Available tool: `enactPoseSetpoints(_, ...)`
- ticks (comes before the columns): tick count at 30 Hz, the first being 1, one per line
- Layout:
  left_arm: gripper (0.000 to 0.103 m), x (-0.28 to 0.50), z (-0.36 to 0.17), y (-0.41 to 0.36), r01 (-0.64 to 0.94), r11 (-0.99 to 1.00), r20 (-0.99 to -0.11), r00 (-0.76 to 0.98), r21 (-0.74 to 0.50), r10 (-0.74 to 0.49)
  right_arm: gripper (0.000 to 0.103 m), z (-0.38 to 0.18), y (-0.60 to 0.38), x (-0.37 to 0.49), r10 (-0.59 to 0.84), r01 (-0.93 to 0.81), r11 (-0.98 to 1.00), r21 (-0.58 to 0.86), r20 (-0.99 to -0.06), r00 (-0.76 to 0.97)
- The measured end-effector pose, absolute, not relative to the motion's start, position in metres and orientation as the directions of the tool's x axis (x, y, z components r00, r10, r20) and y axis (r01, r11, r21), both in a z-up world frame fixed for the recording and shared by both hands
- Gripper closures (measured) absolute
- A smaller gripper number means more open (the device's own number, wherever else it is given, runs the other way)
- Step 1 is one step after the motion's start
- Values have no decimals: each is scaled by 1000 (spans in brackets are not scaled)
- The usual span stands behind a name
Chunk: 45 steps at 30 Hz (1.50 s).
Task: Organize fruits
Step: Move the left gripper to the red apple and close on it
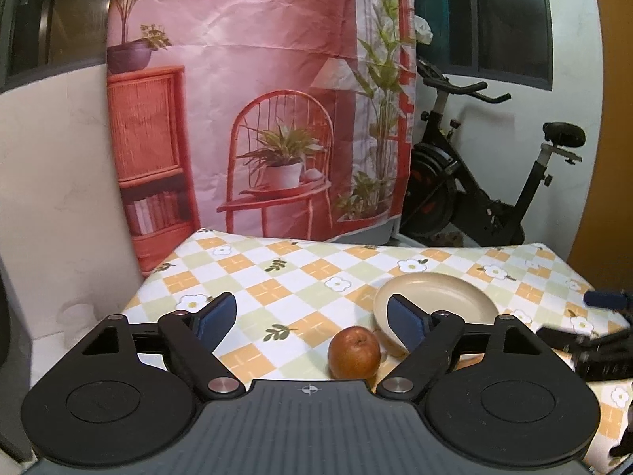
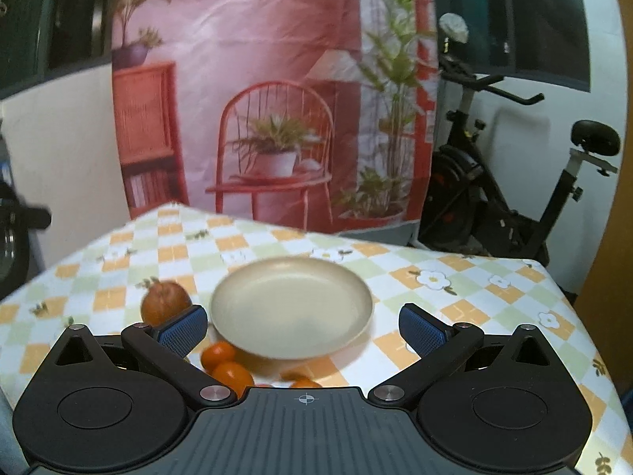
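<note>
Both pairs of jaws stand apart with nothing between the blue pads: the left gripper (image 1: 312, 316) is fairly wide open and holds nothing, and the right gripper (image 2: 304, 326) is spread wide and also empty. Just ahead of the left gripper, slightly toward its right finger, sits the round russet-brown fruit with a stem dimple (image 1: 355, 351) on the bench (image 1: 277, 273), which is covered in an orange, green and white checked cloth with daisies. The fruit lies just beside the near rim of the shallow cream-coloured round dish (image 1: 467, 295), which is empty. In the right wrist view the dish fills the space ahead of the jaws, the brown fruit is off its left edge, and several small orange citrus fruits (image 2: 225, 364) lie on the cloth in front of the dish, close under the gripper body; how many there are is hard to tell. The step in hand looks like the left pick of the brown fruit. To do it well, shift the left gripper a little to the right so the fruit is centred, come down until the pads straddle its widest part, and close gently, since a round fruit can roll out toward the dish. Keep the right gripper clear of the dish rim meanwhile.
</note>
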<state>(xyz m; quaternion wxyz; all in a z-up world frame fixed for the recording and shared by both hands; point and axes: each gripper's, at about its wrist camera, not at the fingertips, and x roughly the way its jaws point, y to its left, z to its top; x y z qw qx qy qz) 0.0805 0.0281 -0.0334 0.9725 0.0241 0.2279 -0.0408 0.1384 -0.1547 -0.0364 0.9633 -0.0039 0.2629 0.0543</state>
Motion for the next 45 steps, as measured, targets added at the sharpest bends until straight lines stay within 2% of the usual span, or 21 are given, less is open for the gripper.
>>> enactPoseSetpoints(4, 21, 100, -34, 38, 91, 996, -442, 893, -15, -88, 0, -45, -148, 144, 140, -156, 988, 13, -515, 846)
enactPoseSetpoints(11, 21, 136, -27, 51, 93, 996, -471, 878, -11, -87, 0, -46, -138, 162, 171, -221, 974, -40, -509, 844)
enactPoseSetpoints(20, 24, 171, -28, 55, 147, 989, -513, 849, 4, -124, 0, -32, -135, 206, 278, -319, 948, 5, -504, 817)
enactPoseSetpoints(23, 30, 183, -41, 52, 186, 982, -554, 818, 3, -154, 0, -34, -131, 225, 309, -348, 937, 28, -531, 789)
enactPoseSetpoints(25, 38, 191, -50, 48, 200, 979, -587, 796, 22, -149, 0, -38, -130, 240, 328, -362, 931, 54, -560, 761)
enactPoseSetpoints(29, 42, 207, -67, 47, 218, 976, -627, 757, -22, -184, 1, -45, -122, 264, 397, -434, 896, 95, -609, 686)
enactPoseSetpoints(31, 47, 216, -78, 49, 234, 970, -654, 725, -63, -217, 4, -50, -113, 272, 424, -474, 875, 101, -633, 648)
enactPoseSetpoints(33, 48, 223, -89, 50, 241, 966, -676, 697, -97, -241, 6, -54, -105, 280, 451, -516, 850, 107, -654, 607)
enactPoseSetpoints(37, 48, 236, -110, 55, 228, 952, -705, 641, -203, -303, 23, -64, -85, 294, 477, -580, 806, 118, -709, 519)
enactPoseSetpoints(41, 49, 243, -129, 57, 247, 915, -712, 574, -319, -404, 30, -73, -64, 296, 488, -630, 767, 121, -747, 451)
enactPoseSetpoints(42, 52, 243, -133, 55, 257, 913, -715, 567, -318, -409, 33, -76, -60, 296, 490, -637, 761, 125, -753, 439)
enactPoseSetpoints(43, 60, 243, -136, 53, 266, 910, -719, 558, -317, -413, 37, -79, -55, 296, 491, -642, 756, 127, -759, 428)
enactPoseSetpoints(45, 67, 243, -143, 53, 273, 902, -725, 537, -334, -431, 40, -84, -49, 297, 491, -646, 751, 136, -769, 410)
